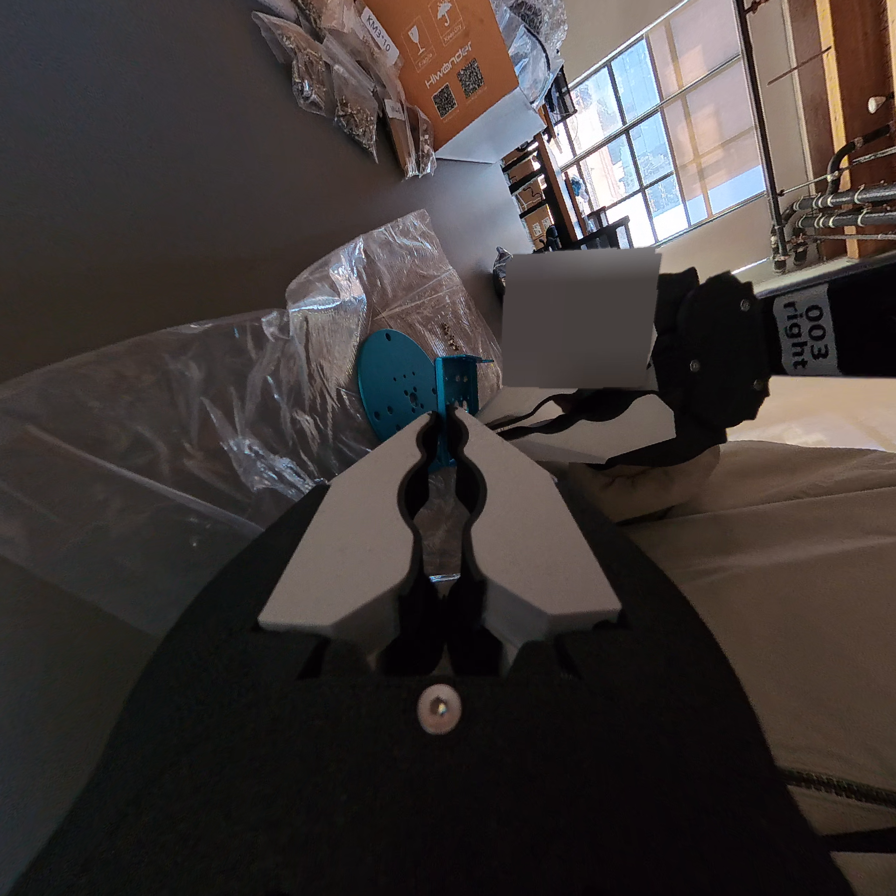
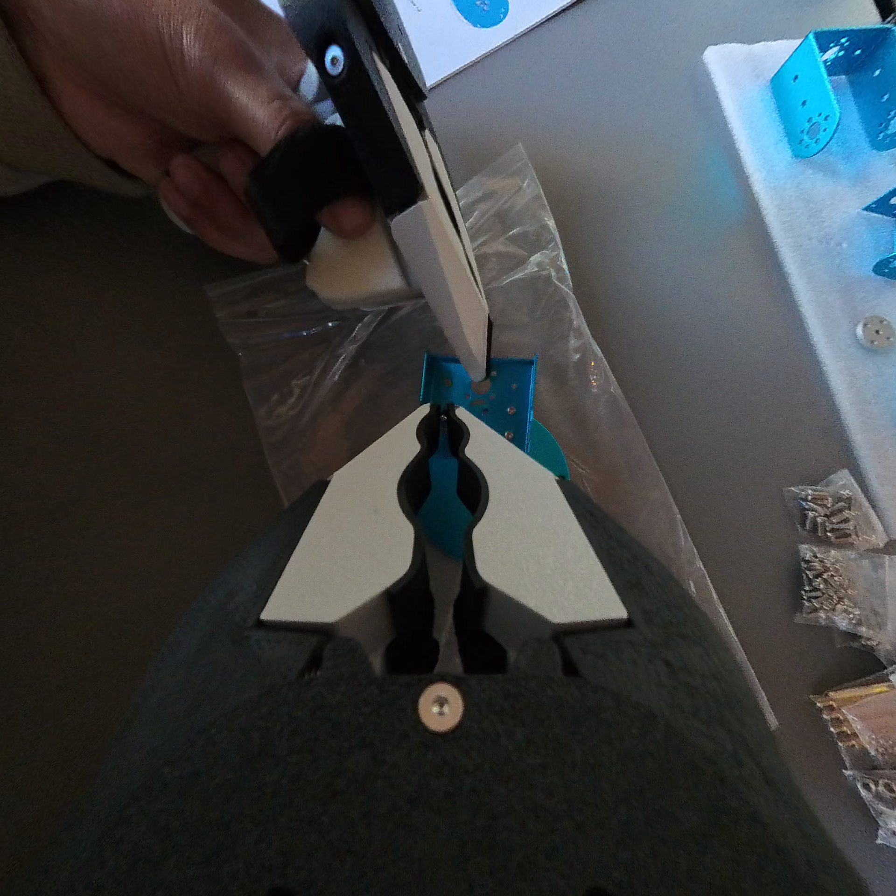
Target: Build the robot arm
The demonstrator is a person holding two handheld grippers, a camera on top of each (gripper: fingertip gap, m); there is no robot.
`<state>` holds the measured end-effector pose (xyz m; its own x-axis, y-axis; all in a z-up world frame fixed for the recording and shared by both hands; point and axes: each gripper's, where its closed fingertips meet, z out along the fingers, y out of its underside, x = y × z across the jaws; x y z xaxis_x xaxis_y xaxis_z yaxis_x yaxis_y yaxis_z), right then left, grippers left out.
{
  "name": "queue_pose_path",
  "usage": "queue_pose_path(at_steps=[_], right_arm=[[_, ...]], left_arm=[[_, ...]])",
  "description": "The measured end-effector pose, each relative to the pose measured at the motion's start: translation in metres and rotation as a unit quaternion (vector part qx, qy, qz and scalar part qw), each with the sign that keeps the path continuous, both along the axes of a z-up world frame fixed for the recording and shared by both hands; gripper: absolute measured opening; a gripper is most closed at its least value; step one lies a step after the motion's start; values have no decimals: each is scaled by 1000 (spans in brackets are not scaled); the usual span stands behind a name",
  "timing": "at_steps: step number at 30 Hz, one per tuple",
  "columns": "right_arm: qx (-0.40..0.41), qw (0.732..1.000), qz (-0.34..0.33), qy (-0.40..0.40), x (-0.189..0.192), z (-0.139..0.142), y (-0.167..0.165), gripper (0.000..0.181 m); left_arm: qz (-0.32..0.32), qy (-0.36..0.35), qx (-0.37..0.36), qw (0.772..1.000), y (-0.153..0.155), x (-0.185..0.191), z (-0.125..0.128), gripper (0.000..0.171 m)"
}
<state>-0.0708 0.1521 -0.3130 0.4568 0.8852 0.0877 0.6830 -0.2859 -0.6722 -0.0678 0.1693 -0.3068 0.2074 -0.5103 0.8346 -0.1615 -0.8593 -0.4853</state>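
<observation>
The left gripper point(image 1: 442, 418), nearest the lens in its own view, has its pale fingers nearly pressed together, pinching the edge of a blue perforated bracket point(image 1: 458, 383) at the tips. Just left of those tips a blue round plate point(image 1: 390, 383) with drilled holes stands against the bracket, and both sit over a crumpled clear plastic bag point(image 1: 368, 300) on the grey table point(image 1: 121, 169). Ahead and to the left lie small packets of screws point(image 1: 339, 92) beside an orange carton point(image 1: 451, 63). To the right, the right gripper point(image 1: 601, 426) reaches in toward the same bracket. In the right wrist view that gripper point(image 2: 446, 412) is nearly closed too, nipping a small dark screw-like piece, too small to tell, at the bracket's point(image 2: 494, 392) lower edge, with the round plate point(image 2: 443, 509) below. A hand point(image 2: 194, 121) at upper left grips the left gripper point(image 2: 477, 373), whose tips meet the bracket from above. Far right, more blue brackets point(image 2: 834, 92) rest on white foam point(image 2: 776, 203).
</observation>
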Motion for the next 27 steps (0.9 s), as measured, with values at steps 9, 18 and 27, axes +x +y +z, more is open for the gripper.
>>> queue_pose_path(at_steps=[9,18,27], right_arm=[[-11,999,11,-32,0,-3,0,2],[-44,996,9,-74,2,-5,-1,2],[-75,990,4,-119,2,-7,-1,2]], left_arm=[[-1,4,1,1000,0,0,-1,1],[-2,7,1,1000,-2,1,-2,1],[-2,6,-2,1000,-2,1,-2,2]])
